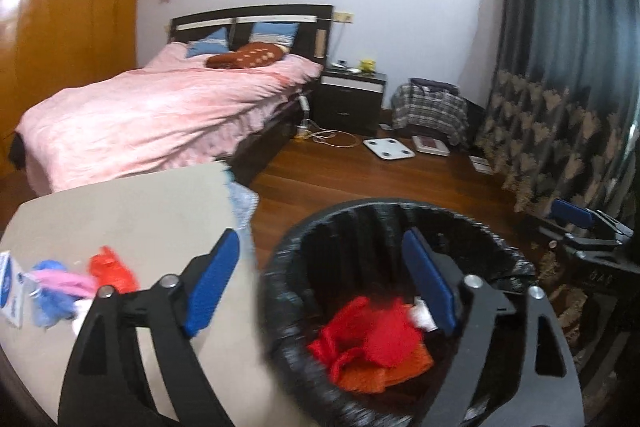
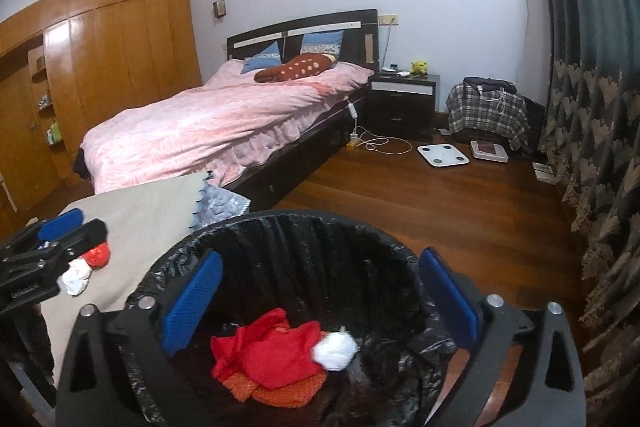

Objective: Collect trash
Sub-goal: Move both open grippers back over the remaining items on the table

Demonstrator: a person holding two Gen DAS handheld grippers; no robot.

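Observation:
A black-lined trash bin (image 1: 280,267) (image 2: 320,217) stands on the floor beside a beige table (image 1: 140,211). Inside lie a red bag (image 1: 372,343) (image 2: 268,351), an orange mesh (image 2: 280,389) and a white crumpled wad (image 2: 335,349). My left gripper (image 1: 320,239) is open and empty, with one finger over the table and the other over the bin. My right gripper (image 2: 322,257) is open and empty above the bin's mouth. On the table lie a red crumpled bag (image 1: 112,269) (image 2: 98,255), pink (image 1: 64,279) and blue (image 1: 48,291) scraps, white paper (image 2: 76,279) and a white packet (image 1: 10,287).
A bed with a pink cover (image 2: 224,123) stands behind the table. A dark nightstand (image 2: 404,103), a white scale (image 2: 442,155), cables and a plaid-covered box (image 2: 486,115) sit on the wooden floor. Patterned curtains (image 2: 592,147) hang at the right and a wooden wardrobe (image 2: 100,67) at the left.

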